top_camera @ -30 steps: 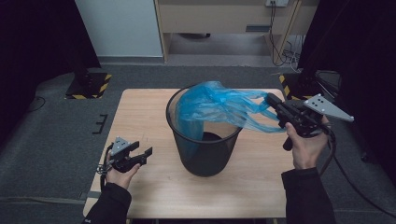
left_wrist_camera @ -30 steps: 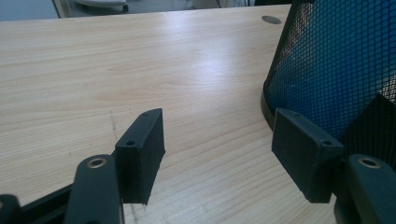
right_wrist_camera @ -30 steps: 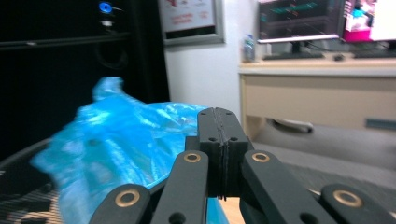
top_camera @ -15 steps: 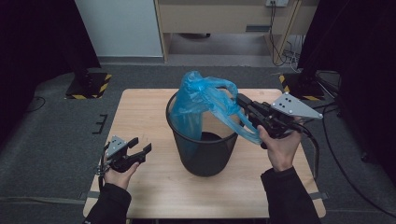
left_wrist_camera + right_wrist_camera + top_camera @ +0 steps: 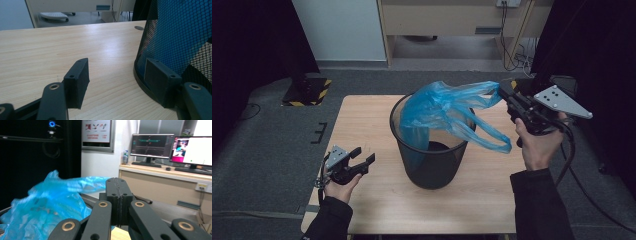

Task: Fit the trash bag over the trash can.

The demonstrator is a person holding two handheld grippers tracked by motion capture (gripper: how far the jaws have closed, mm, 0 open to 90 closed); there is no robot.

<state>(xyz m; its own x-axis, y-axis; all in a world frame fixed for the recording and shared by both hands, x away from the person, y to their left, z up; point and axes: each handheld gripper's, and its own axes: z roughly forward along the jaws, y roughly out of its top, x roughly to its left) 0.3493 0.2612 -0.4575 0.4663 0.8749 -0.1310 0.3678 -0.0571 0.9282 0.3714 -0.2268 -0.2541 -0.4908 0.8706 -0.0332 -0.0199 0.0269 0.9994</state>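
A black mesh bin (image 5: 432, 165) stands in the middle of the wooden table (image 5: 362, 115). A blue plastic bag (image 5: 437, 107) hangs partly inside it, and one handle loop droops over the right rim. My right gripper (image 5: 503, 90) is above and to the right of the bin, shut on the bag's upper edge and stretching it. In the right gripper view the jaws (image 5: 117, 182) are pressed together, with the bag (image 5: 50, 202) spreading to the left. My left gripper (image 5: 364, 156) rests open to the left of the bin. In the left gripper view its jaws (image 5: 117, 67) are empty, beside the bin (image 5: 180, 37).
A grey mat surrounds the table, with a cabinet (image 5: 447, 20) and cables behind it. A desk with monitors (image 5: 152, 145) shows in the right gripper view. Bare tabletop (image 5: 62, 42) stretches left of the bin.
My right gripper swung left over the bin, then came back right and up, pulling the bag taut. The bag's loop now hangs outside the right rim. My left gripper has stayed put.
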